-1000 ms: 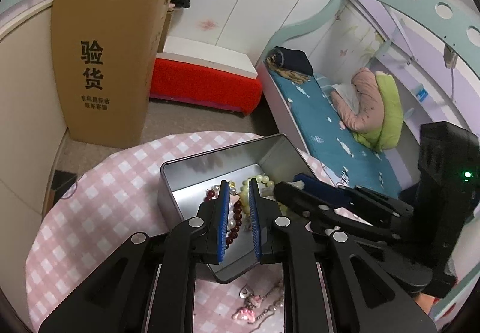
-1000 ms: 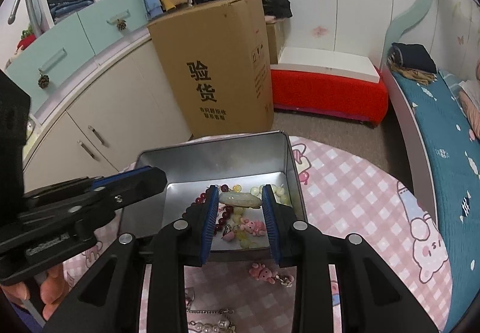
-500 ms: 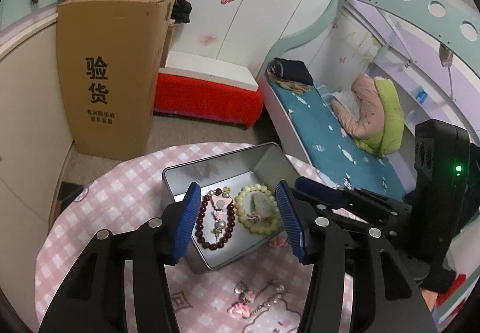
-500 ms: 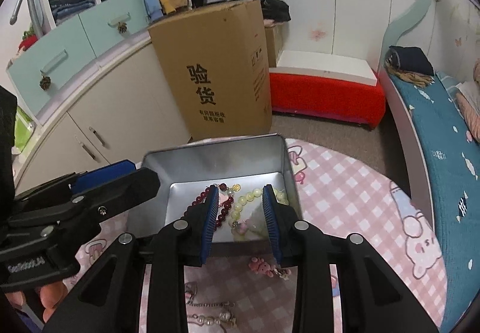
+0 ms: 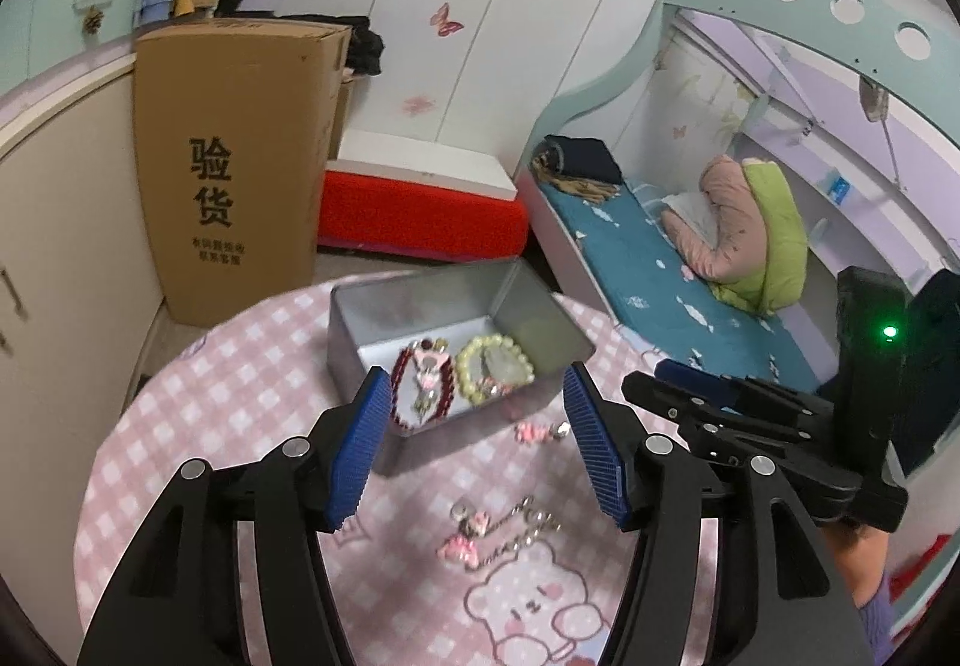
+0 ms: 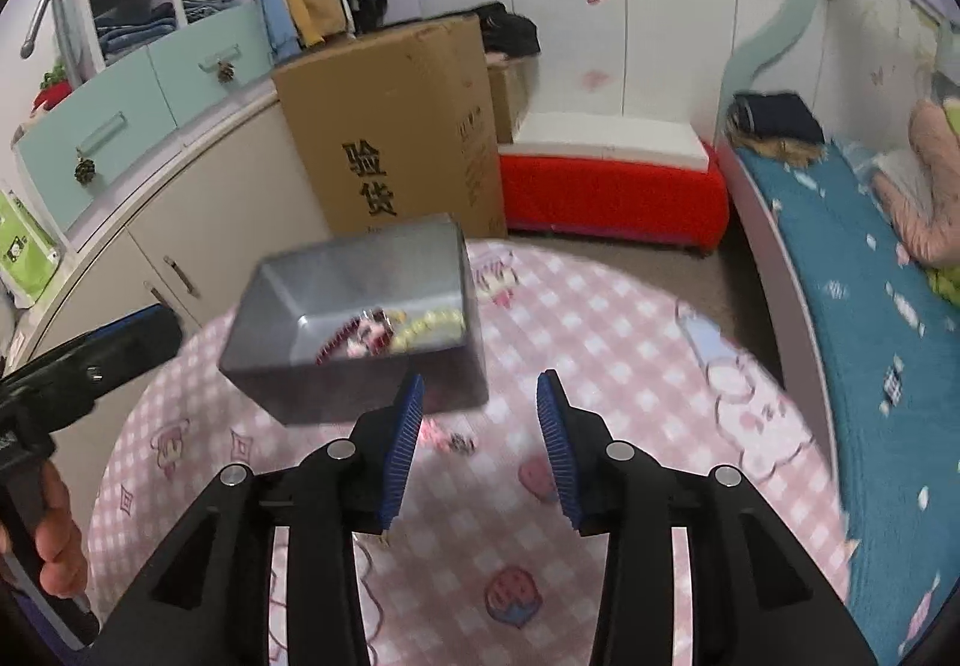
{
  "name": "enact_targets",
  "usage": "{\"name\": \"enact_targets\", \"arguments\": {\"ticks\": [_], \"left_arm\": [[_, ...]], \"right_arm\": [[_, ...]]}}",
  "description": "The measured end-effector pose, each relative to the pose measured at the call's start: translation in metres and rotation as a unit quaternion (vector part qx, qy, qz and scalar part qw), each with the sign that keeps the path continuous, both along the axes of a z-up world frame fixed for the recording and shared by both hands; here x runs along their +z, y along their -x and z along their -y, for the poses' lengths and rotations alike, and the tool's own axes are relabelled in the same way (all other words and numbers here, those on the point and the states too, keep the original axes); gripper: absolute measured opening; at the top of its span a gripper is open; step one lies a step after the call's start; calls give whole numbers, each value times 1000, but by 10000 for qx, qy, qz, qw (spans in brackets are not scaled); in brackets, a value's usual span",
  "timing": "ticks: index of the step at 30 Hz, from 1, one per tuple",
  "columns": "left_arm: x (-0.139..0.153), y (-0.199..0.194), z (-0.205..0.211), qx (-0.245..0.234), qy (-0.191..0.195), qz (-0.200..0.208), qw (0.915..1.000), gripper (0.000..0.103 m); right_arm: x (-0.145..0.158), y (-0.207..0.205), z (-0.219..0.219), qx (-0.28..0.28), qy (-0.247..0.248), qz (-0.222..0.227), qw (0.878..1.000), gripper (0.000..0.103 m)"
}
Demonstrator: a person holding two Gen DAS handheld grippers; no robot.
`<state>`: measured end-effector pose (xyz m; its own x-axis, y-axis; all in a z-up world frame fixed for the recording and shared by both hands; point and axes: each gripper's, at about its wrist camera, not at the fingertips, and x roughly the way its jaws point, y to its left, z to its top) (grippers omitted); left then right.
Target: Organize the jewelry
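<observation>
An open silver tin stands on the round pink checked table. It holds a dark red bead bracelet, a pale green bead bracelet and pink charms. My left gripper is open and empty, above the tin's near edge. A small pink charm lies just outside the tin, and a chain piece with pink charms lies nearer. My right gripper is open and empty, right of the tin, above the table; a pink charm shows beside its left finger.
A tall cardboard box stands on the floor behind the table, with a red bench beside it. A bed runs along the right. Cabinets stand on the left. The other handheld gripper shows at right.
Both grippers opened wide and pulled back from the tin. The left one let go of the bracelet and the right one let go of the pale stone piece. The right moved right.
</observation>
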<state>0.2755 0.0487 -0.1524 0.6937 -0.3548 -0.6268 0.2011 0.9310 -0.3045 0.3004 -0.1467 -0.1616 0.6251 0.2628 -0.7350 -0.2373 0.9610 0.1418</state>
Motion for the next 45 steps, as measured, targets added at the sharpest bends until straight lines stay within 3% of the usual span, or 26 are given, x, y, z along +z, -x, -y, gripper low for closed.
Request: {"name": "enact_targets", "arguments": {"ticks": [8, 17, 25, 27, 29, 33, 34, 45], "left_arm": [[-28, 25, 3, 83, -402, -71, 9991, 58], [-62, 24, -3, 95, -283, -474, 9984, 58], [-72, 24, 10, -172, -365, -470, 9981, 58], [-74, 25, 14, -209, -482, -445, 9976, 58], [-74, 28, 19, -225, -569, -417, 9973, 58], [-75, 34, 25, -294, -713, -367, 9963, 58], [-75, 35, 26, -317, -733, -353, 9962, 58], [-78, 31, 42, -387, -917, -298, 9946, 58]], "right_arm": [[-40, 2, -9, 124, 120, -354, 9992, 38], [-61, -12, -26, 282, 249, -481, 9981, 39], [-61, -20, -36, 486, 472, -262, 9974, 39], [-61, -20, -38, 553, 513, -227, 9969, 36], [-61, -19, -40, 675, 438, -219, 9965, 27], [-60, -14, -44, 687, 589, -139, 9958, 23], [-60, -13, -44, 700, 559, -162, 9958, 18], [-63, 3, -13, 419, 52, -361, 9985, 18]]}}
